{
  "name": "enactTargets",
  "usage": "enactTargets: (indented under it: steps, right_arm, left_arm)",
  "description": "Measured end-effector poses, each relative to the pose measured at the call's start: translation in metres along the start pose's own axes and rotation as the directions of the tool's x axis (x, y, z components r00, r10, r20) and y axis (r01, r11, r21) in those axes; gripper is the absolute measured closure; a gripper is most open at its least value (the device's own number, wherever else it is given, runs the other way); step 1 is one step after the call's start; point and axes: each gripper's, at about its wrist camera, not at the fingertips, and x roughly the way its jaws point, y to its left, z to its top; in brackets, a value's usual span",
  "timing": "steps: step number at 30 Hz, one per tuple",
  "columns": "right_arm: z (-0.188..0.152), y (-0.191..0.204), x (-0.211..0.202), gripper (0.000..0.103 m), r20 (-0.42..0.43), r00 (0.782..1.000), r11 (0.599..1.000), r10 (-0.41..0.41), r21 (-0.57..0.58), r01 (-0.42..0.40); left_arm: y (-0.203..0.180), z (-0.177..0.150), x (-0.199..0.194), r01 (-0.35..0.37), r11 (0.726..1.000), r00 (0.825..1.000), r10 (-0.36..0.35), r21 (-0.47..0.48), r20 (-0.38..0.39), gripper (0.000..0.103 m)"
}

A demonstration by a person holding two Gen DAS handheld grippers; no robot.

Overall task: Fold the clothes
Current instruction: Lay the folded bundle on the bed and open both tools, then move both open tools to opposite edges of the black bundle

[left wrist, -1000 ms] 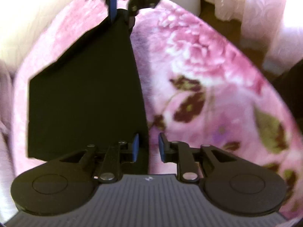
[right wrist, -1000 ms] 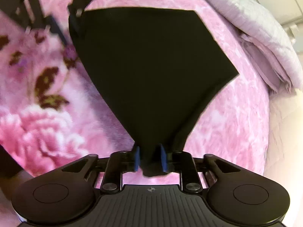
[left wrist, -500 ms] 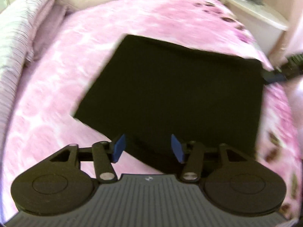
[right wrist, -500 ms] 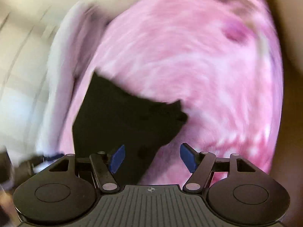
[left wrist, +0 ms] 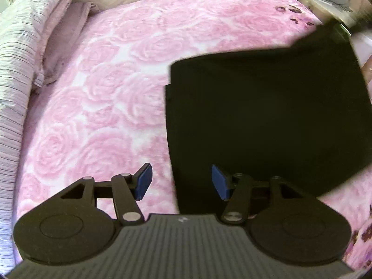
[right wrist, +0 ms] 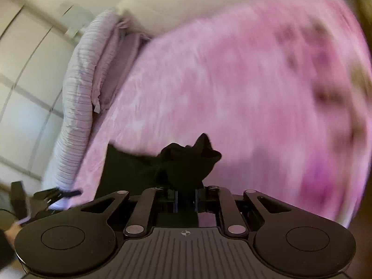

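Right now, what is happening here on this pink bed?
A person is folding a black garment on a pink rose-patterned blanket, with a gripper in each hand. The right gripper has just been closing and now pinches a bunched corner of the cloth. The left gripper is open above the garment's near edge and grips nothing. The garment lies mostly flat as a rough rectangle.

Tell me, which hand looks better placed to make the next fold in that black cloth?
Probably the right gripper: its jaws have just closed on a bunched corner of the black cloth. The left gripper is open, holding nothing.
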Motion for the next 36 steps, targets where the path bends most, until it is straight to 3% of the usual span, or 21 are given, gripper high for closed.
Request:
enactTargets:
  steps: [3,5,6,7,9,12,14,19,22,24,26,28,29,30,32,36]
  right_arm:
    - [0.056,-0.007,0.028,0.09,-0.041,0.999,0.989,-0.013,-0.15,0.007]
    - [0.07,-0.013,0.048,0.083,-0.082,0.995,0.979,-0.062,-0.201,0.045]
    - [0.07,-0.014,0.053,0.073,-0.09,0.991,0.971,-0.104,-0.226,0.082]
    - [0.066,-0.015,0.051,0.063,-0.078,0.988,0.965,-0.131,-0.239,0.109]
    - [0.048,-0.017,0.036,0.054,-0.026,0.987,0.958,-0.16,-0.243,0.15]
    - [0.013,-0.017,0.003,0.052,0.031,0.986,0.967,-0.164,-0.194,0.166]
    - [-0.017,-0.008,-0.023,0.052,0.053,0.993,0.978,-0.107,-0.174,0.115]
    - [-0.103,0.039,-0.032,0.052,-0.047,0.998,0.956,0.048,-0.288,-0.059]
    - [-0.139,0.058,-0.013,0.052,-0.112,0.992,0.933,0.066,-0.345,-0.101]
    - [-0.157,0.062,0.001,0.052,-0.154,0.988,0.92,0.034,-0.382,-0.092]
    - [-0.165,0.057,0.008,0.052,-0.205,0.978,0.921,-0.028,-0.387,-0.055]
    - [-0.17,0.051,0.008,0.052,-0.236,0.968,0.921,-0.089,-0.389,-0.01]
    - [-0.169,0.051,0.0,0.052,-0.217,0.972,0.921,-0.093,-0.389,0.001]
    - [-0.167,0.052,-0.011,0.052,-0.19,0.978,0.923,-0.08,-0.386,0.001]
    - [-0.162,0.059,-0.027,0.052,-0.131,0.989,0.922,-0.071,-0.388,0.015]
    - [-0.148,0.077,-0.03,0.052,-0.001,0.999,0.939,-0.036,-0.341,0.034]
  left_arm:
    - [-0.012,0.001,0.012,0.001,1.0,1.0,-0.001,-0.016,-0.026,0.051]
    - [-0.018,0.002,0.017,0.002,1.0,0.999,-0.002,-0.018,-0.043,0.051]
    - [-0.021,0.002,0.018,-0.003,1.0,0.999,0.002,-0.019,-0.05,0.051]
    - [-0.023,0.002,0.019,-0.008,1.0,0.998,0.007,-0.021,-0.055,0.051]
    - [-0.025,0.0,0.022,-0.017,1.0,0.998,0.016,-0.016,-0.063,0.051]
    - [-0.029,-0.003,0.03,-0.038,0.999,0.996,0.04,0.026,-0.079,0.049]
    - [-0.033,-0.006,0.039,-0.055,0.996,0.994,0.061,0.064,-0.088,0.047]
    - [-0.029,-0.009,0.046,-0.062,0.996,0.996,0.065,0.057,-0.059,0.04]
    - [-0.023,-0.014,0.04,-0.052,0.996,0.997,0.056,0.07,-0.056,0.04]
    - [-0.023,-0.021,0.035,-0.08,0.988,0.995,0.087,0.133,-0.049,0.04]
    - [-0.024,-0.028,0.029,-0.112,0.975,0.992,0.122,0.194,-0.038,0.04]
    - [-0.027,-0.031,0.016,-0.128,0.972,0.991,0.132,0.199,-0.01,0.049]
    - [-0.03,-0.031,0.009,-0.135,0.97,0.991,0.136,0.202,0.007,0.059]
    - [-0.032,-0.032,0.001,-0.142,0.969,0.99,0.14,0.204,0.024,0.062]
    - [-0.039,-0.033,-0.013,-0.148,0.968,0.988,0.139,0.201,0.061,0.062]
    - [-0.065,-0.026,-0.027,-0.062,0.988,0.989,0.042,0.141,0.142,0.059]
